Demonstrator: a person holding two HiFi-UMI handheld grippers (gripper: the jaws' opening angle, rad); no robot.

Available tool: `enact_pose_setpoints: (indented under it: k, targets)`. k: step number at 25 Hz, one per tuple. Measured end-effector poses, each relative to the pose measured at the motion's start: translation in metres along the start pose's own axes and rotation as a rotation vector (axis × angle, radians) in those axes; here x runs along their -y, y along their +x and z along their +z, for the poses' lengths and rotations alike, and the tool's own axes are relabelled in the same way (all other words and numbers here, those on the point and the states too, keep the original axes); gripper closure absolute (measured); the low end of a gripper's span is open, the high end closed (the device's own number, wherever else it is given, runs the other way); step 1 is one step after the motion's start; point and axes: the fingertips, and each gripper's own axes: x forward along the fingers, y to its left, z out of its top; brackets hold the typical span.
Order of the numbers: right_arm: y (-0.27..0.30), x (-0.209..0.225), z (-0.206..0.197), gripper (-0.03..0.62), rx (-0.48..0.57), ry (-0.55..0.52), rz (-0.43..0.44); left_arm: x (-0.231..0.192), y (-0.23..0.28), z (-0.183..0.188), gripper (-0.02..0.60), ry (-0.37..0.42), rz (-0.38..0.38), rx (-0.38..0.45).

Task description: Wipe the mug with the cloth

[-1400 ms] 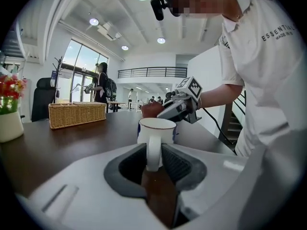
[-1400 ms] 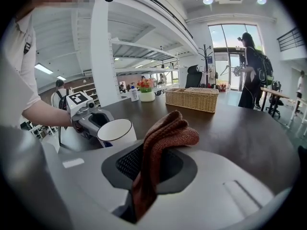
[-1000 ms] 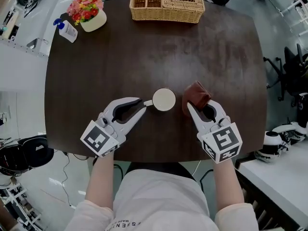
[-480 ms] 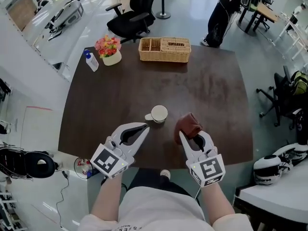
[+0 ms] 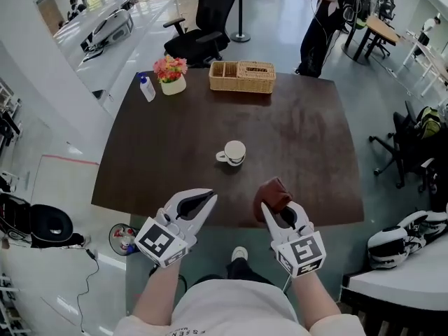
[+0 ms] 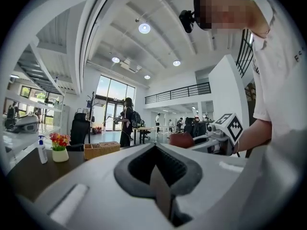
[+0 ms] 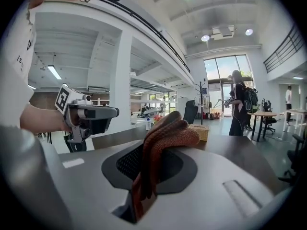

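Mug [image 5: 234,152] stands upright near the middle of the dark brown surface [image 5: 308,152], white, its handle turned toward the person's left, and nothing touches it. Both grippers are held well short of it, at the near edge of the surface. The left gripper [image 5: 210,199] has its jaws brought together with nothing between them; the left gripper view shows the two pads meeting along a thin seam, and in the head view its tip points up toward the mug from the lower left. The right gripper [image 5: 278,211] is clamped on the cloth [image 5: 271,192], a reddish-brown bundle that bulges out past the jaw tips. In the right gripper view the fabric runs folded down between the pads and flops over to one side at the top. The cloth sits to the right of the mug and nearer the person, apart from it. The two grippers lie side by side with a gap between them, each visible in the other's view. At the far edge of the surface rests a wicker basket [image 5: 242,76], with a white flower pot [image 5: 172,75] of pink and yellow blooms to its left and a small bottle [image 5: 147,88] with a blue top beside that. Beyond the surface are a black office chair [image 5: 203,21] and a standing person [image 5: 324,21] in dark clothes.
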Motion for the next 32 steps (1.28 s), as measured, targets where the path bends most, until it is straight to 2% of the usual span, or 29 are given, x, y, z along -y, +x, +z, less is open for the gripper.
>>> enact_pose_setpoints:
  k: [5,10,18,26,32]
  targets:
    - [-0.045,-0.046,-0.012,0.511,-0.002,-0.009,-0.015,0.05,-0.051,-0.006,0.58,-0.031,-0.019,0.022]
    - [-0.074,-0.099,-0.008,0.511,-0.002,-0.019,-0.045,0.075,-0.108,-0.003,0.58,-0.034,-0.023,0.025]
    - [-0.15,-0.179,-0.013,0.511,0.024,-0.047,-0.073,0.137,-0.192,-0.007,0.58,-0.074,0.05,0.03]
    - [-0.216,-0.219,-0.023,0.511,0.068,-0.077,-0.095,0.208,-0.224,-0.008,0.58,-0.046,0.044,0.01]
    - [-0.25,-0.236,-0.019,0.514,0.097,-0.072,-0.091,0.241,-0.235,0.005,0.58,-0.042,0.06,0.038]
